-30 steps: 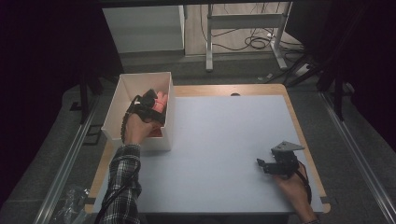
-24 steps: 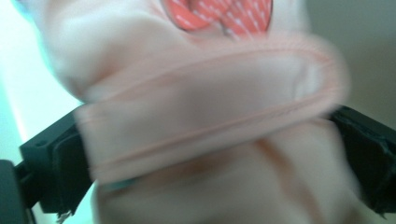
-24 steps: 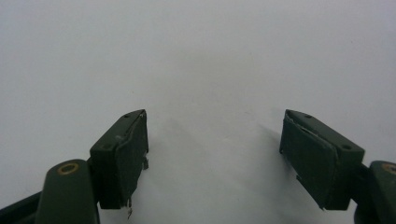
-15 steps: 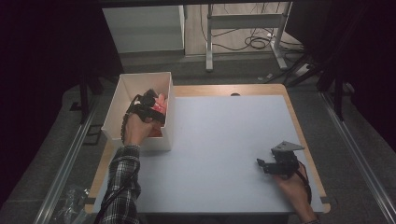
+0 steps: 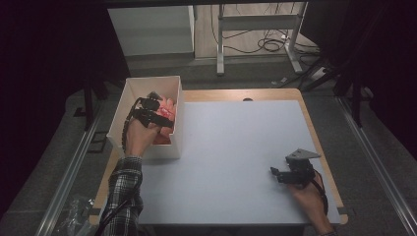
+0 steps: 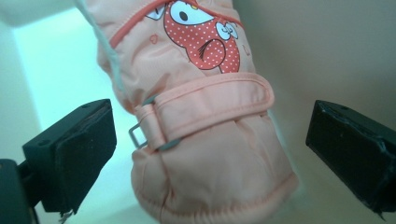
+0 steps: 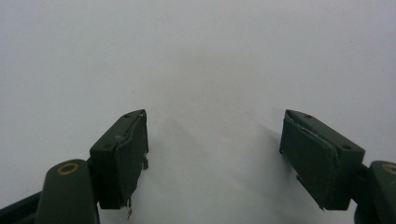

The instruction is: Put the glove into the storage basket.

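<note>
A wooden-edged table [image 5: 295, 96] carries a pale grey-white mat over most of its top, under dim light with dark curtains on both sides. On the floor beyond the far edge stand a white cabinet [image 5: 150, 29] and a metal frame [image 5: 258, 22] with black cables [image 5: 268, 44] looped behind it.

At the table's far left corner sits a white open-topped rectangular box [image 5: 173, 142]. The left hand [image 5: 140, 135], with a plaid sleeve [image 5: 123, 196] behind it, reaches from the near side over the box and holds the left tool [image 5: 160, 110] above its inside, aimed down and away to the right. In the left gripper view the tool's black jaws stand wide apart, having just been opening. Between them lies a peach-pink padded child's mitten [image 6: 205, 140] with a red dotted cartoon owl on it; neither pad touches it, so nothing is gripped.

The mitten lies inside the box against its pale wall. In the left gripper view its long axis runs from bottom to top; its rounded end is nearest the camera, and a strap with a metal buckle crosses it.

The right hand [image 5: 307, 194] rests near the table's near right corner. The right tool [image 5: 275, 173] lies low on the mat, pointing left, its jaws wide and empty, well apart from the box.
</note>
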The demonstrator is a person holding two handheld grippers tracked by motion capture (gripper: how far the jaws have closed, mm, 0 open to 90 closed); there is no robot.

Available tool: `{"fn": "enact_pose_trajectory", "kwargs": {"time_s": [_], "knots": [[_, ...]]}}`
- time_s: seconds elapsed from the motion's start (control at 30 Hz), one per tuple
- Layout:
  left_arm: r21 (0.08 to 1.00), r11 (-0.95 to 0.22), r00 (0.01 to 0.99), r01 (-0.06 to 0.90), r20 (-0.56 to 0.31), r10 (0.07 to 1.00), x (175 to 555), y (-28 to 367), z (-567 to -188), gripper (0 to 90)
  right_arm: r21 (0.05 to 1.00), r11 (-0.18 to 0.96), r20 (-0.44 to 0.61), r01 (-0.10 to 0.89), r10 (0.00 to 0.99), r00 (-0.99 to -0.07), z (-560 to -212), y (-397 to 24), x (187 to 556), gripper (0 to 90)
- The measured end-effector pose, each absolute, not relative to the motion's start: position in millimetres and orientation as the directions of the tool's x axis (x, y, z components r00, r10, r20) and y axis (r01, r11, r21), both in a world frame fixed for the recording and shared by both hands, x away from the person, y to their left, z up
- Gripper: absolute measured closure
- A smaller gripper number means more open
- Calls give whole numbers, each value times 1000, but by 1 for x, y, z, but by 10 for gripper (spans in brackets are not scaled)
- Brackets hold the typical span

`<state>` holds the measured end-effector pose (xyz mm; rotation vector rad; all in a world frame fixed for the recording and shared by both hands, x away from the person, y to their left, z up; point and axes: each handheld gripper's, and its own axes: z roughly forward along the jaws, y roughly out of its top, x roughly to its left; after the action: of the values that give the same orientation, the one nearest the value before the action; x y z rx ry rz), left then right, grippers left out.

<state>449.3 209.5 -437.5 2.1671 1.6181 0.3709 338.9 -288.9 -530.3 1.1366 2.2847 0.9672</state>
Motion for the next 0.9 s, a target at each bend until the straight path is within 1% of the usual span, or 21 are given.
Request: {"fn": "enact_pose_trajectory", "kwargs": {"time_s": [0.1,0.43,0.9], "knots": [[494,-246,295,834,-23,955,443,212,-433,18,736,427,-53,526,811,-583,-530,-289,339,236],[573,-241,322,783,-42,946,416,220,-422,17,735,427,-54,526,811,-583,-530,-289,339,235],[646,-295,403,704,-22,915,370,219,-415,16,736,427,-56,525,812,-582,-530,-289,339,232]]}}
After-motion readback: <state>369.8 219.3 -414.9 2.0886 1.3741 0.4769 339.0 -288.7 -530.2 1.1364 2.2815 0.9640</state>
